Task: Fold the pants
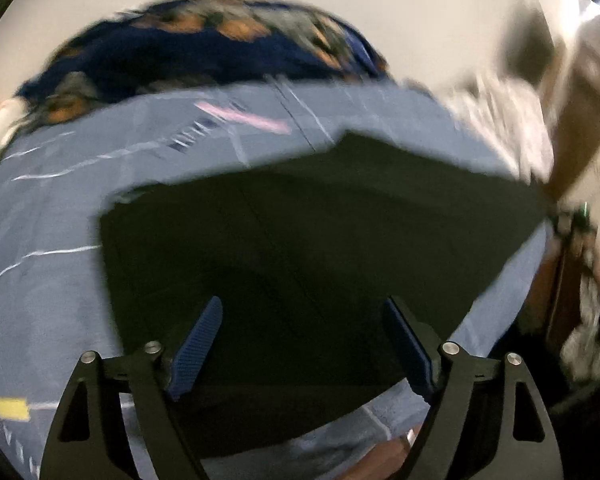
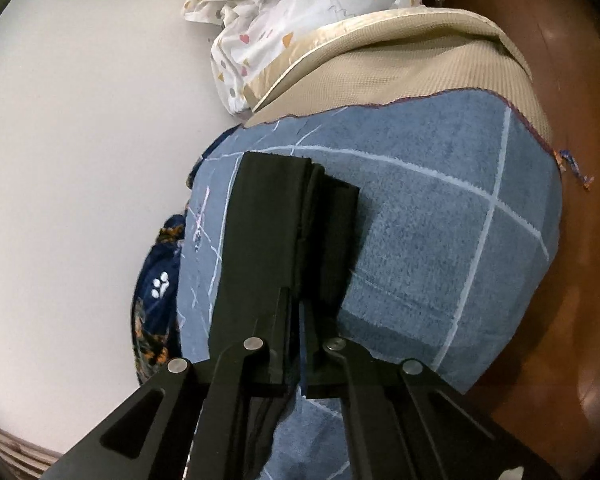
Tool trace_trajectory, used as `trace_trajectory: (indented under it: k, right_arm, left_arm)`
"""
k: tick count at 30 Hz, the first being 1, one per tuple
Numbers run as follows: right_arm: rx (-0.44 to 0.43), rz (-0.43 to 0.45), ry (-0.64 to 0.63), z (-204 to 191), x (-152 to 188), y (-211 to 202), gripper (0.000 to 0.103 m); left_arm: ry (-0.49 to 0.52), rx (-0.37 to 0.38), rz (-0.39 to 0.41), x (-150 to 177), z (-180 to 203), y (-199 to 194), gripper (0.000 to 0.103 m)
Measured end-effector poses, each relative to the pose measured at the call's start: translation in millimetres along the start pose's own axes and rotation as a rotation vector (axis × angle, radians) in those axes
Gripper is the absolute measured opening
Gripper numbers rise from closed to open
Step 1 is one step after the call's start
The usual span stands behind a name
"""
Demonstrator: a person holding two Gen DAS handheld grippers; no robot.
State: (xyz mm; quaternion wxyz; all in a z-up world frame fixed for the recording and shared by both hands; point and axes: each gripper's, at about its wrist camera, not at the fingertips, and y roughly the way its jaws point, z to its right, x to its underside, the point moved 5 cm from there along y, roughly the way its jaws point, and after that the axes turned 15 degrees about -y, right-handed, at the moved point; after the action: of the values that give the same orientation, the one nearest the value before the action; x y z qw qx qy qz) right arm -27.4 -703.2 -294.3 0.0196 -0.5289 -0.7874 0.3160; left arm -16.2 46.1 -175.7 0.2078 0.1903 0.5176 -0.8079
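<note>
The black pants (image 1: 320, 224) lie folded flat on a blue towel (image 1: 52, 280) with white lines. My left gripper (image 1: 304, 312) is open and empty, its blue pads hovering over the near part of the pants; this view is motion-blurred. In the right wrist view the pants (image 2: 268, 224) show as a long folded stack on the towel (image 2: 440, 232). My right gripper (image 2: 296, 300) is shut on the near edge of the pants, fabric pinched between its fingers.
A dark blue patterned blanket (image 1: 204, 52) lies beyond the towel, also at the towel's left edge (image 2: 156, 292). A beige cushion (image 2: 400, 68) and white printed cloth (image 2: 284, 20) lie past the towel. Brown wooden floor (image 2: 580, 280) is to the right.
</note>
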Motion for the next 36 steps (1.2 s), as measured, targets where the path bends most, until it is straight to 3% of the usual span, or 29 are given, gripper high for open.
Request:
trace_trajectory:
  k: [4, 8, 10, 13, 18, 21, 22, 23, 26, 29, 36]
  right_arm:
    - [0.032, -0.009, -0.007, -2, -1, 1, 0.0]
    - [0.068, -0.006, -0.032, -6, 0, 2, 0.0]
    - [0.067, -0.001, -0.026, -4, 0, 2, 0.0]
    - [0.077, 0.001, -0.02, -5, 0, 1, 0.0]
    - [0.098, -0.006, -0.015, -6, 0, 1, 0.0]
    - [0.099, -0.009, -0.014, -6, 0, 1, 0.0]
    - [0.099, -0.009, -0.017, -6, 0, 1, 0.0]
    - [0.098, -0.008, -0.019, -6, 0, 1, 0.0]
    - [0.092, -0.002, -0.01, -5, 2, 1, 0.0]
    - [0.084, -0.003, -0.004, -4, 2, 1, 0.0]
    - [0.093, -0.006, -0.003, -5, 2, 1, 0.0]
  left_arm:
    - [-0.188, -0.006, 0.065, -15, -54, -48, 0.082]
    - [-0.293, -0.094, 0.011, -6, -112, -67, 0.074]
    - [-0.311, -0.082, -0.021, 3, -123, -68, 0.073]
    - [-0.303, 0.001, -0.056, 14, -114, -65, 0.073]
    - [-0.307, 0.068, -0.22, 38, -98, -38, 0.071]
    - [-0.334, 0.11, -0.262, 47, -91, -32, 0.067]
    - [-0.347, 0.125, -0.262, 47, -88, -31, 0.065]
    - [-0.361, 0.138, -0.263, 46, -88, -30, 0.054]
    - [-0.377, 0.087, -0.268, 43, -91, -20, 0.035]
    - [-0.408, 0.068, -0.264, 44, -96, -17, 0.025]
    - [-0.359, -0.025, -0.165, 26, -85, -31, 0.014]
